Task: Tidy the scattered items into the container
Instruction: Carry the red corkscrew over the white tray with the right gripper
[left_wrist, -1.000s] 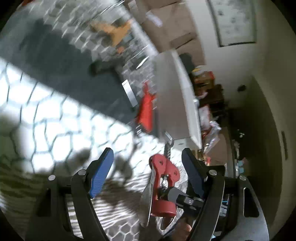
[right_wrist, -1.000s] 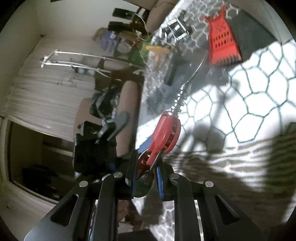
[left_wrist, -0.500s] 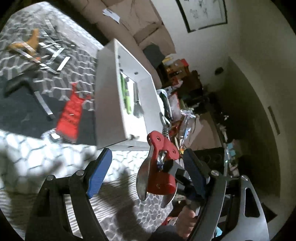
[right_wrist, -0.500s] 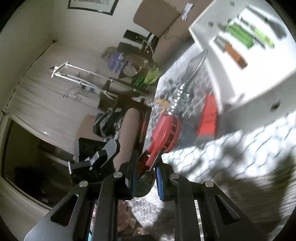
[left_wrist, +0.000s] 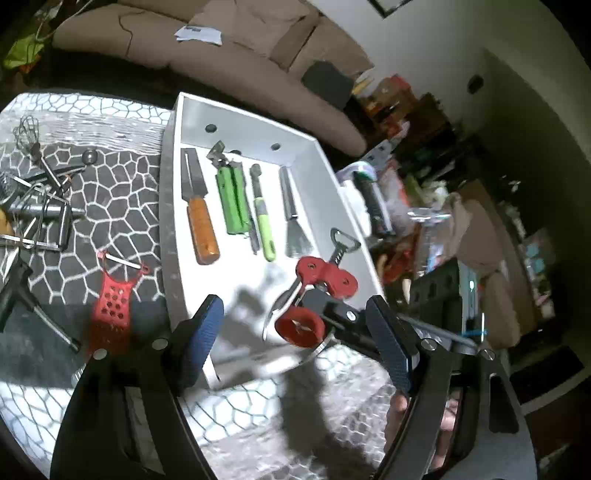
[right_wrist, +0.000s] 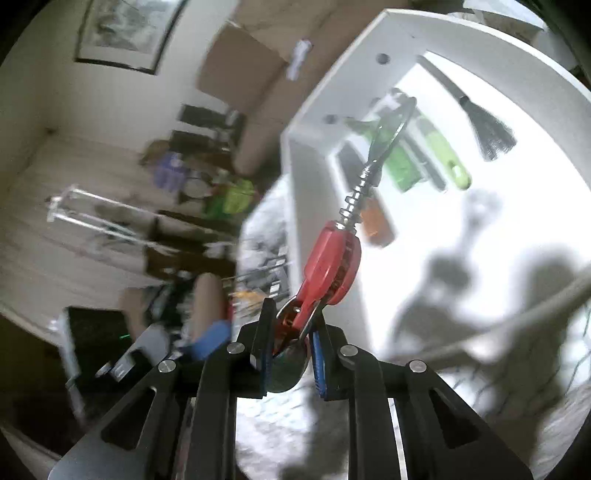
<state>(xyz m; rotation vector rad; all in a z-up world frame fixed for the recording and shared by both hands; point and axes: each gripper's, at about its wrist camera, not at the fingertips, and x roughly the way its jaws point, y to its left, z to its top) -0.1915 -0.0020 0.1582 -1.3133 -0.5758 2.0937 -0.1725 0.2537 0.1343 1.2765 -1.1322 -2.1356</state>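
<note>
Red-handled corkscrew (left_wrist: 321, 291) clamped in right gripper (right_wrist: 291, 350) jaws over white tray (left_wrist: 168, 206) (four utensils already in), left gripper (left_wrist: 295, 339) open and empty, red peeler (left_wrist: 112, 306) and whisk (left_wrist: 27, 133) left on desk.

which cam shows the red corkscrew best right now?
Left wrist. It shows the red corkscrew nearly whole from the side, sharp, over the white tray, held by the right gripper. The right wrist view sees the corkscrew end-on along its length, foreshortened and somewhat blurred, with the handle ends hidden between the fingers.
</note>
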